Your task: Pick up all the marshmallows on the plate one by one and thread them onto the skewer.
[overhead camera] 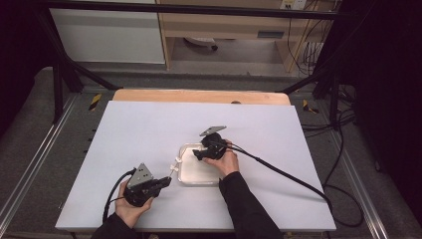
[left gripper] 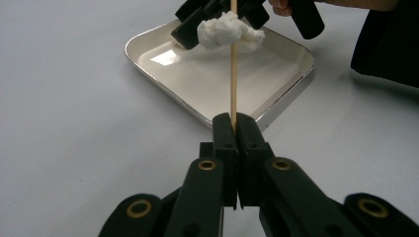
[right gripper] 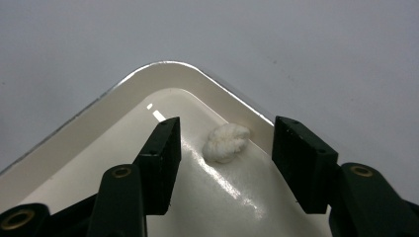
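Note:
My left gripper (left gripper: 232, 123) is shut on a thin wooden stick (left gripper: 233, 74) that points toward a shallow white tray (left gripper: 207, 79). A white fluffy lump (left gripper: 225, 30) sits on the stick farther up. From above, the left gripper (overhead camera: 166, 180) rests left of the tray (overhead camera: 191, 177) and the stick (overhead camera: 174, 167) angles over the tray's left edge. My right gripper (right gripper: 225, 126) hangs over a corner of the tray (right gripper: 123, 113). A second small white lump (right gripper: 226, 143) lies in that corner between the jaws, and neither pad touches it. The right gripper (overhead camera: 196, 155) also shows from above.
The tray stands near the middle of a white table top (overhead camera: 149, 134) with a wooden strip (overhead camera: 199, 95) along its far edge. A black cable (overhead camera: 278, 172) trails right from the right gripper. A dark metal frame (overhead camera: 59, 84) surrounds the table.

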A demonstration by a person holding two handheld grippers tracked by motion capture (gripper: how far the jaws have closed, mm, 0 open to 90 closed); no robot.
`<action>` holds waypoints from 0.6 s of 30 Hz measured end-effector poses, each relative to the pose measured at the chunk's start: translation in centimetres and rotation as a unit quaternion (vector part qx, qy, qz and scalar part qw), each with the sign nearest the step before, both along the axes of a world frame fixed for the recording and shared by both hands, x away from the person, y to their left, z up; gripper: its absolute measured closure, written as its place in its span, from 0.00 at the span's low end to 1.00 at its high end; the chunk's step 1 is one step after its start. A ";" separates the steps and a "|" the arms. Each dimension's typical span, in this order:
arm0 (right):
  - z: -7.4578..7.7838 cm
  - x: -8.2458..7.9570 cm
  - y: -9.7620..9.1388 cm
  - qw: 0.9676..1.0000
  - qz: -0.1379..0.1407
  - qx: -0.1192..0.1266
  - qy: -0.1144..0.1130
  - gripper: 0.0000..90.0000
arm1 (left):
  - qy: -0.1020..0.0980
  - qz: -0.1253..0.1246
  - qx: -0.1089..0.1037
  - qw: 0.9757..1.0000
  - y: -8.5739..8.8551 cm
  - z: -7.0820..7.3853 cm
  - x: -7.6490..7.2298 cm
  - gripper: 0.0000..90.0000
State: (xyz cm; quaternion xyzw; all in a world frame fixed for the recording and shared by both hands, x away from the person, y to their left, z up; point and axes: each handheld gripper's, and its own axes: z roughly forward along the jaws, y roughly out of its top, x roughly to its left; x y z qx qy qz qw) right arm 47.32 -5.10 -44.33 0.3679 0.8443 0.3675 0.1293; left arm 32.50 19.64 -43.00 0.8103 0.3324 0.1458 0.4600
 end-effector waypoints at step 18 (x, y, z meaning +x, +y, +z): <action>-0.7 -0.1 0.4 1.000 0.009 0.001 -0.020 0.69 | -0.001 -0.001 0.002 1.000 0.0 0.0 0.0 0.99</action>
